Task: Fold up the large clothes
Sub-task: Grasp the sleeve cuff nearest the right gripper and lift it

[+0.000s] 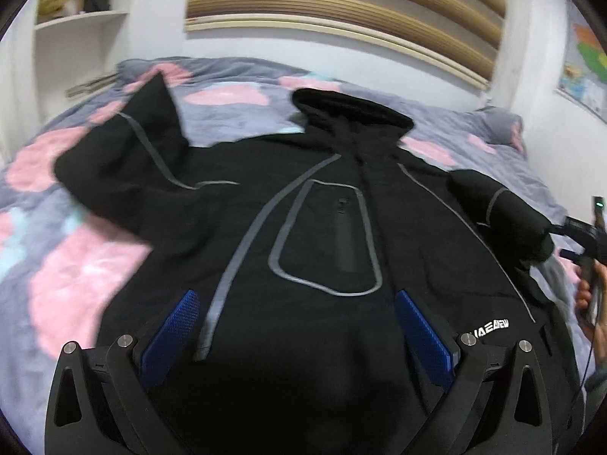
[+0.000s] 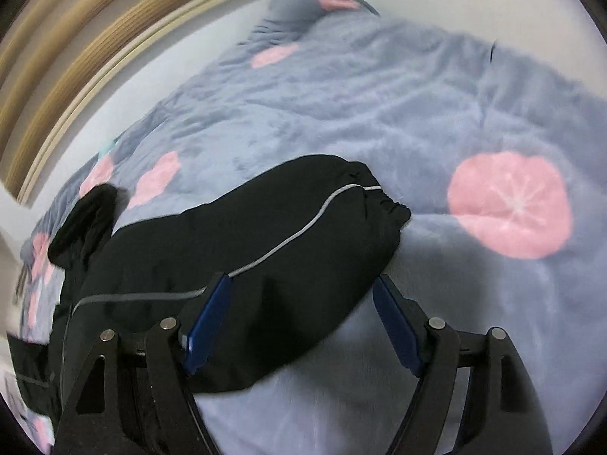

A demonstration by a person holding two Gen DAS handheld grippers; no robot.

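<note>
In the left wrist view, a black jacket [image 1: 322, 227] with grey piping is seen spread front-up on a bed, collar toward the far wall. The left gripper [image 1: 296, 326] is held above its lower front with the blue fingers [image 1: 170, 337] spread wide, nothing between them. One sleeve is folded up at the left; the other sleeve [image 1: 500, 216] is seen at the right edge, next to the right gripper [image 1: 584, 235], whose grip cannot be told from here. In the right wrist view, that sleeve [image 2: 265, 235] is shown close, cuff outward, lying between wide-set fingers [image 2: 208, 318] of the right gripper [image 2: 303, 322]. The grey bedspread [image 2: 379, 94] with pink blotches, a slatted wooden panel [image 1: 341, 7], a wall shelf [image 1: 79, 22] and a wall map [image 1: 584, 60] are recorded.
</note>
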